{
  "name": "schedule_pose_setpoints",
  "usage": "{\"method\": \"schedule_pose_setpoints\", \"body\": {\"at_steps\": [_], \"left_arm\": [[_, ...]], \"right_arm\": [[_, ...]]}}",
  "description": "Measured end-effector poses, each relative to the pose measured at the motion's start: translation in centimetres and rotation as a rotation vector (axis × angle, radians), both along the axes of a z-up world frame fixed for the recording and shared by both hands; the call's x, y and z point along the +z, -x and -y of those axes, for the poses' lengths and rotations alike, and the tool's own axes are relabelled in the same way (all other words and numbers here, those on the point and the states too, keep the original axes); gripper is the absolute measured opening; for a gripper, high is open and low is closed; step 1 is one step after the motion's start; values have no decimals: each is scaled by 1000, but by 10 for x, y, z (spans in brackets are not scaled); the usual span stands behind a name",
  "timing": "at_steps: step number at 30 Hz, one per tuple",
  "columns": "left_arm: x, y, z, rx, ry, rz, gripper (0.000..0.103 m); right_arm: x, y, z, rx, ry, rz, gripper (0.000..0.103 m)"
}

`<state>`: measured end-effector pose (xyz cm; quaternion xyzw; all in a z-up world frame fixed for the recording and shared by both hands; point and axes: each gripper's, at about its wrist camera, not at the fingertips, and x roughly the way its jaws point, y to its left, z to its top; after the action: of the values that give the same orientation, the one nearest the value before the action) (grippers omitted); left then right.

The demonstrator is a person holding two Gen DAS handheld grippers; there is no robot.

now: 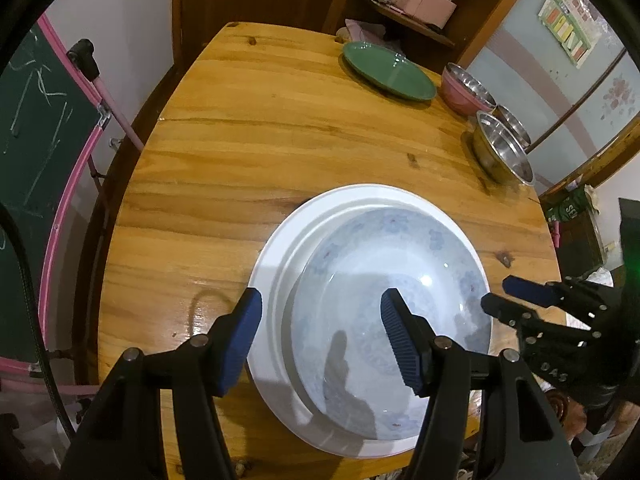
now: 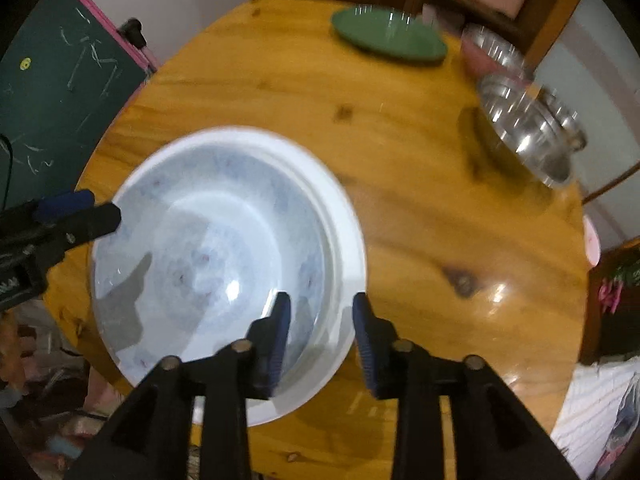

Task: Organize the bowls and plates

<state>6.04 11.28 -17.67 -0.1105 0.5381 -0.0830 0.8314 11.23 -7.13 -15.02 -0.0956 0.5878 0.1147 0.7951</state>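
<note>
Both grippers (image 1: 320, 334) (image 2: 322, 334) hung open over the bowl (image 1: 394, 312), apparently released; lifting straight up seemed wisest.

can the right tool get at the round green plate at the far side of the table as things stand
Probably yes. The right tool is open and empty, and bare wooden table lies between it and the round green plate; the steel bowls sit off to the side.
</note>
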Motion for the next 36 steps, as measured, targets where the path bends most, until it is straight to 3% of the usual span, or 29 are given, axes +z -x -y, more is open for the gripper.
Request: {"method": "schedule_pose_setpoints", "body": {"at_steps": [11, 26, 32, 36], "left_arm": [[43, -13, 3, -49, 1, 44, 61], [156, -69, 42, -138, -153, 237, 62], [192, -91, 57, -149, -225, 301, 64], [204, -112, 62, -145, -243, 302, 64]], "right_arm": [[24, -17, 27, -50, -177, -71, 33], [158, -59, 69, -99, -283, 157, 33], [195, -78, 78, -111, -295, 233, 33], [209, -104, 85, -139, -300, 255, 33]]}}
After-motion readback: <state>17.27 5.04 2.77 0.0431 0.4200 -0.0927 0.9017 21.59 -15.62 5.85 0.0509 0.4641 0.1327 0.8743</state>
